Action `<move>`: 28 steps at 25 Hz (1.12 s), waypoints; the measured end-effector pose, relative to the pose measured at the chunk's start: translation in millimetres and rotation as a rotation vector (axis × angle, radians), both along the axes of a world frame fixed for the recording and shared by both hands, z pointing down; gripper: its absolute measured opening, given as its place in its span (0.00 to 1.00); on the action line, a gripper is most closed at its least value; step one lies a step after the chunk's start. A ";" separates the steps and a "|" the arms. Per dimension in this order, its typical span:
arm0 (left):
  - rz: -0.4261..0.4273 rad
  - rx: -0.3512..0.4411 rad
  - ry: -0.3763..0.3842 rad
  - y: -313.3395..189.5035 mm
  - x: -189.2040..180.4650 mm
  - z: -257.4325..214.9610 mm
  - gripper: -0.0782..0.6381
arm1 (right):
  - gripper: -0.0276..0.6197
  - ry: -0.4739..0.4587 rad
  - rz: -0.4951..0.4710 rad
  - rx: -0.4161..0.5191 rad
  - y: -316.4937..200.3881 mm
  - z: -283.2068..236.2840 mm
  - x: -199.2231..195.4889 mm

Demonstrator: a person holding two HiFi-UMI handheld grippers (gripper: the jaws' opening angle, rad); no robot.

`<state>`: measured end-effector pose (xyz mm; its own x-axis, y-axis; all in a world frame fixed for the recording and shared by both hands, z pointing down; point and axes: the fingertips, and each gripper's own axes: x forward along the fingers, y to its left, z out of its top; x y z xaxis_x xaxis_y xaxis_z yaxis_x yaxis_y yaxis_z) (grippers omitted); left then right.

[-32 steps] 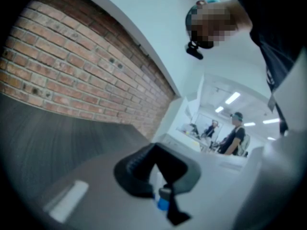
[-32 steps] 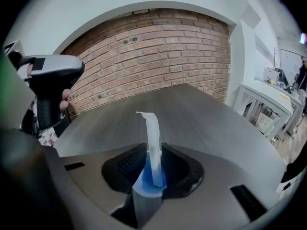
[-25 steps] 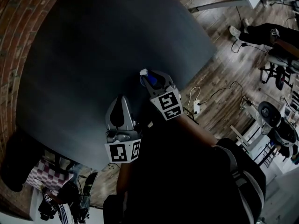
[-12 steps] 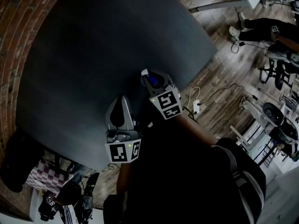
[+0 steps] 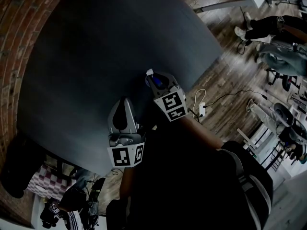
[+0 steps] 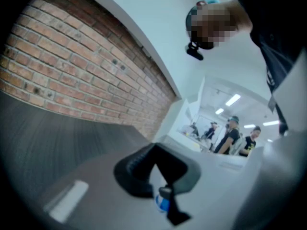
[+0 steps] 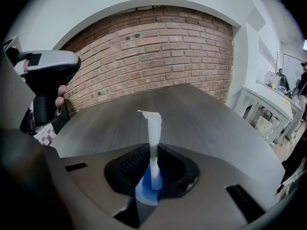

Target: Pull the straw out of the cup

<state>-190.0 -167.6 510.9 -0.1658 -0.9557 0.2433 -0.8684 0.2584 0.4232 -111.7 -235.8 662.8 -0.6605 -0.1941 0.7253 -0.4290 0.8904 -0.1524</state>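
Note:
My right gripper is shut on a white straw that stands up between its jaws, over the near right part of the dark grey table. The straw's crumpled tip pokes out past the jaws. A blue piece sits at its lower end, deep in the jaws. No cup shows in any view. My left gripper hovers closer to me with its jaws together and tilts up toward the brick wall. A small blue bit shows at its jaw base; I cannot tell what it is.
The table's curved edge runs right of the grippers, above a wooden floor with a power strip and cable. A brick wall borders the left. People and chairs are at the far right. A checked cloth lies lower left.
Both grippers stay almost still, the right one keeping the straw. Only the people at the far right have shifted.

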 end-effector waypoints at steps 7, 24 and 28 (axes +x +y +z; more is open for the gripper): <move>0.007 0.018 -0.006 5.0 -1.2 -6.9 0.12 | 0.11 -0.010 0.011 0.020 2.0 -9.0 -1.8; 0.019 0.066 -0.033 24.7 10.1 -29.3 0.12 | 0.11 -0.045 0.019 0.082 10.8 -38.5 5.7; 0.021 0.074 -0.039 29.9 14.6 -38.5 0.12 | 0.11 -0.054 0.022 0.093 14.3 -51.3 9.3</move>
